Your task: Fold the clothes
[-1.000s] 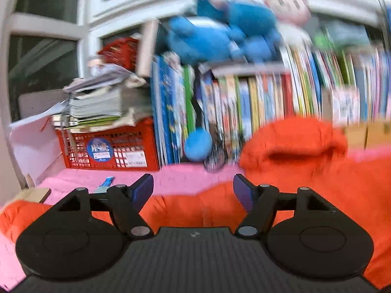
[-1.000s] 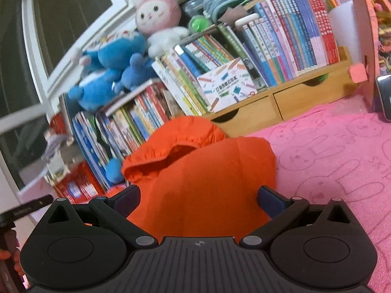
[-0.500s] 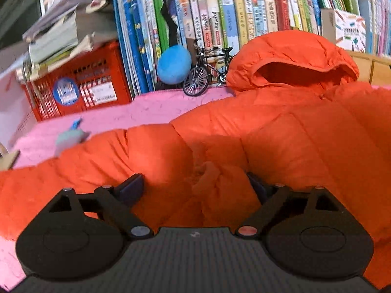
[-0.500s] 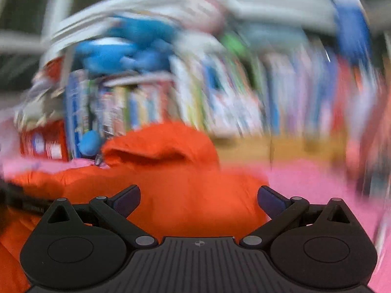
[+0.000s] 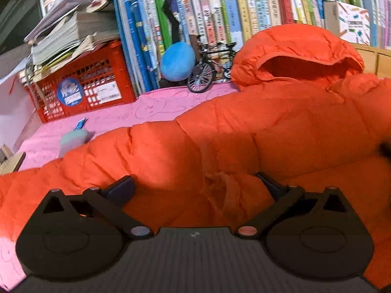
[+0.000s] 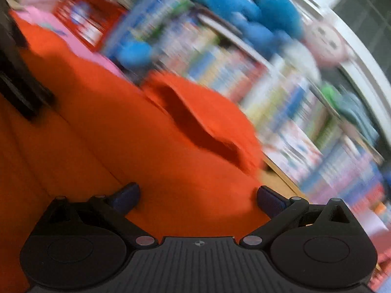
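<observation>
An orange hooded puffer jacket (image 5: 244, 131) lies on the pink cloth (image 5: 136, 112), hood toward the books. My left gripper (image 5: 195, 185) is open, its fingers wide apart over a bunched fold near the sleeve and body. In the blurred, tilted right wrist view the jacket (image 6: 122, 127) fills the lower left, hood in the middle. My right gripper (image 6: 198, 197) is open just above the jacket's body, holding nothing. The left gripper's dark body (image 6: 17, 73) shows at the left edge.
A row of books (image 5: 220, 17) stands behind the jacket, with a red crate (image 5: 80, 85) of papers at the left, a blue plush ball (image 5: 177, 61) and a toy bicycle (image 5: 210, 66). A wooden drawer unit (image 5: 376, 58) is at the right. Plush toys (image 6: 244, 17) sit above the books.
My left gripper has closed in slightly on the jacket's fold. My right gripper has tilted sharply and swung closer over the jacket, with heavy blur. Both stay open.
</observation>
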Demonstrator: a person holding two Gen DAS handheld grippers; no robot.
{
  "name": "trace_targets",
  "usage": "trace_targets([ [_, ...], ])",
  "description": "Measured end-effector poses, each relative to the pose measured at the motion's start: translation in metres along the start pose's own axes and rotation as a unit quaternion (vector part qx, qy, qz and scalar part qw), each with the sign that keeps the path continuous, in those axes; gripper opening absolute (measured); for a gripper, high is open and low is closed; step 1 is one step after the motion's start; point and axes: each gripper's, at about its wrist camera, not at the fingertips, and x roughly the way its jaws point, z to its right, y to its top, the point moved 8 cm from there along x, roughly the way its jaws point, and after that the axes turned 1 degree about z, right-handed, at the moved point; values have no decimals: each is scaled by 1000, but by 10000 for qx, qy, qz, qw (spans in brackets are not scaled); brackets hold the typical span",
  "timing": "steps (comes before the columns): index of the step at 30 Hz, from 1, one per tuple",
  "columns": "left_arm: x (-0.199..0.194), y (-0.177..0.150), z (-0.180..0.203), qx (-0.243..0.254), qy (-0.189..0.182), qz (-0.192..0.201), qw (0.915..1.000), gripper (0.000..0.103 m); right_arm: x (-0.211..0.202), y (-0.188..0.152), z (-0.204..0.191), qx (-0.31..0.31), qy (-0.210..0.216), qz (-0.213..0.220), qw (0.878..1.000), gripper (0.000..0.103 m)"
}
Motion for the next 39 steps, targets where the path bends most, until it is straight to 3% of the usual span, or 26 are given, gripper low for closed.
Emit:
trace_targets([
  [3, 1, 0, -1, -17, -62, -1, 10000, 103, 3, -34, 34, 22, -375, -258, 9990, 102],
  [9, 3, 0, 0, -8, -140, 8, 9999, 103, 9, -96, 90, 699, -675, -917, 9910, 102],
  [13, 4, 0, -1, -66, -241, -7, 9997, 103, 3, -111, 103, 808, -717, -1198, 9869, 102],
  [16, 5, 0, -3, -139, -310, -27, 9994, 103, -3, -112, 109, 489, -772, -1471, 9849, 102],
  [18, 5, 0, -5, -180, -317, -38, 9993, 103, -8, -110, 116, 92, -991, -1714, 9802, 102],
  [20, 5, 0, -5, -194, -313, -40, 9993, 103, -24, -95, 121, -238, -1335, -1593, 9779, 98],
  [21, 4, 0, -5, -196, -312, -39, 9993, 103, -34, -81, 119, -258, -1277, -1289, 9831, 98],
  [24, 4, 0, -4, -194, -296, -35, 9994, 103, -52, -25, 95, 105, -634, -312, 9974, 103],
  [28, 3, 0, -3, -124, -174, -6, 9998, 103, -33, 44, 25, 210, 79, 426, 9988, 103],
  [32, 4, 0, -6, -242, -194, -42, 9995, 103, 4, 70, -24, 447, 592, 371, 9966, 103],
  [37, 5, 0, -7, -301, -225, -67, 9993, 103, 42, 44, -28, 527, 565, -117, 9969, 102],
  [39, 5, 0, -7, -311, -245, -71, 9992, 103, 48, 32, -2, 657, 277, -390, 9967, 102],
])
